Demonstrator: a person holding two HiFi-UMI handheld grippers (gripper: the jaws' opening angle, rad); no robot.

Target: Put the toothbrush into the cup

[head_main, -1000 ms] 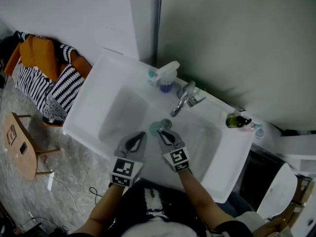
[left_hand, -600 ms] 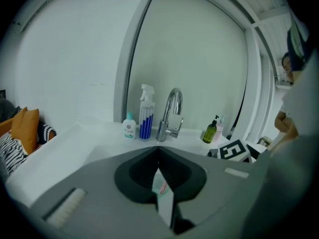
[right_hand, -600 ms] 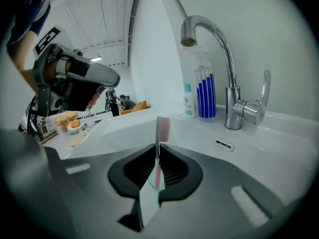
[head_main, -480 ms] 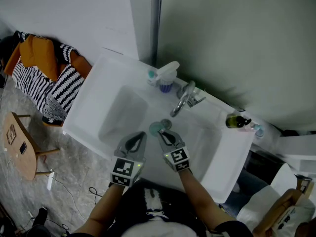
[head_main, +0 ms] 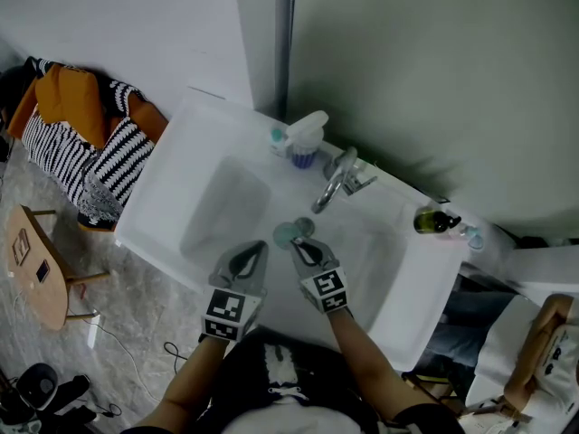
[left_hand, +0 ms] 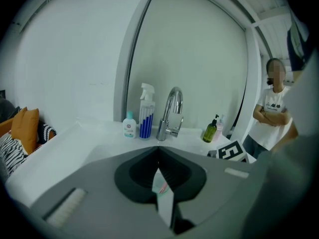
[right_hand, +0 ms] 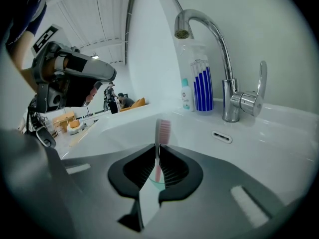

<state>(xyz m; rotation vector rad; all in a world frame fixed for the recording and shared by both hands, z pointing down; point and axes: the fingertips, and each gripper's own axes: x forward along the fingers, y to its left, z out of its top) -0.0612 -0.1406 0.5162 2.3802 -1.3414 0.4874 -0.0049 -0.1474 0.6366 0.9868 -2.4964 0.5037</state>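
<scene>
My right gripper (right_hand: 158, 148) is shut on a toothbrush (right_hand: 162, 129), whose pink bristle head stands up out of the jaws. The teal handle end sits low between them. In the head view this gripper (head_main: 299, 243) hovers over the white sink basin (head_main: 226, 211), its tip beside a round teal cup (head_main: 286, 235) in the basin. My left gripper (head_main: 260, 247) hangs just left of the cup with its jaws together. In the left gripper view (left_hand: 158, 156) a thin pale sliver with pink and teal shows in the slit; I cannot tell what it is.
A chrome faucet (head_main: 333, 184) stands at the basin's back, with a blue-striped spray bottle (head_main: 306, 138) and a small bottle (left_hand: 129, 125) to its left. A green soap bottle (head_main: 434, 221) is at the right. A person (left_hand: 271, 113) stands right of the sink. Striped clothes (head_main: 81, 143) and a wooden stool (head_main: 36, 265) are left.
Both grippers stay where they were over the basin. Only the person at the lower right of the head view has shifted.
</scene>
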